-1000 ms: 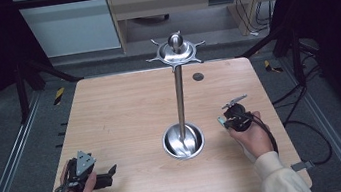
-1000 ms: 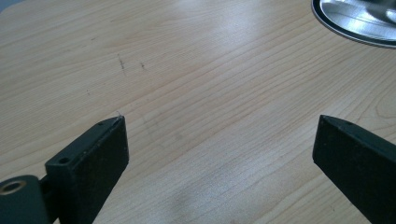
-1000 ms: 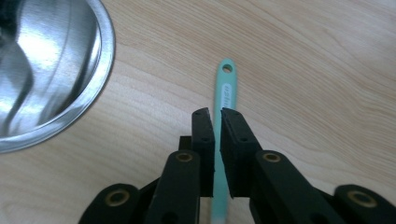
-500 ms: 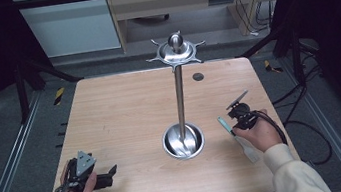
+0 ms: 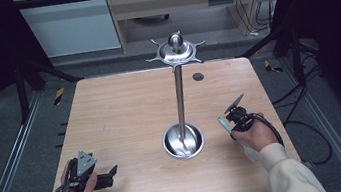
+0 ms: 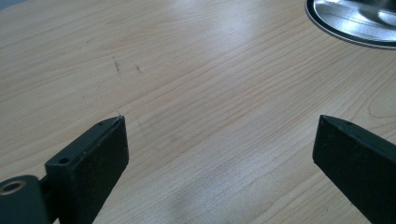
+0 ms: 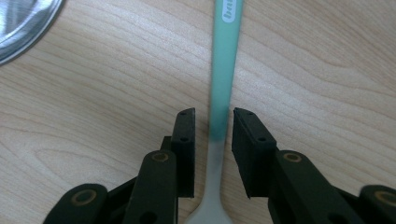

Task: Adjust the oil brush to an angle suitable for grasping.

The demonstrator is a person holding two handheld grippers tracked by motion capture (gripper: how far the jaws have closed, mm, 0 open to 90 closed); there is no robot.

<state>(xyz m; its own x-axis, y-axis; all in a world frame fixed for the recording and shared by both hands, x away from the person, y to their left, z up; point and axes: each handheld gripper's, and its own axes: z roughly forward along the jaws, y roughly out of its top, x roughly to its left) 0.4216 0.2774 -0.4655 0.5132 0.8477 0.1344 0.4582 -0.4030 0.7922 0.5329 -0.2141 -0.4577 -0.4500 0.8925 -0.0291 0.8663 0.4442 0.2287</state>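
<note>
i count two hand-held grippers, one in each of the person's hands, over one light wooden table [image 5: 125, 112].

the left hand-held gripper [image 5: 111, 172] sits near the table's near left corner, and in the left gripper view [image 6: 219, 144] its two black jaws stand wide apart with only bare wood between them. a slice of the stand's round base [image 6: 355, 21] shows at the top right of that view, well apart from the jaws.

the right hand-held gripper [image 5: 229, 124] is at the right side of the table, just beside the base of the one tall polished steel stand [image 5: 179, 100], which has a round dish-like foot, a single upright pole and a spiked disc with a knob on top. in the right gripper view [image 7: 214, 126] the jaws are narrow and have just been closing, with the one mint-green plastic handled utensil [image 7: 223, 70] between them. its green handle runs away from the jaws and fades to a pale white neck that widens toward the bottom edge. the right pad looks to be against the handle; a thin gap seems to remain at the left pad, so i cannot tell whether the grip is firm. in the high view the handle tip [image 5: 224, 124] pokes out toward the stand.

one small dark round hole cover [image 5: 198, 76] sits near the table's far edge.
</note>
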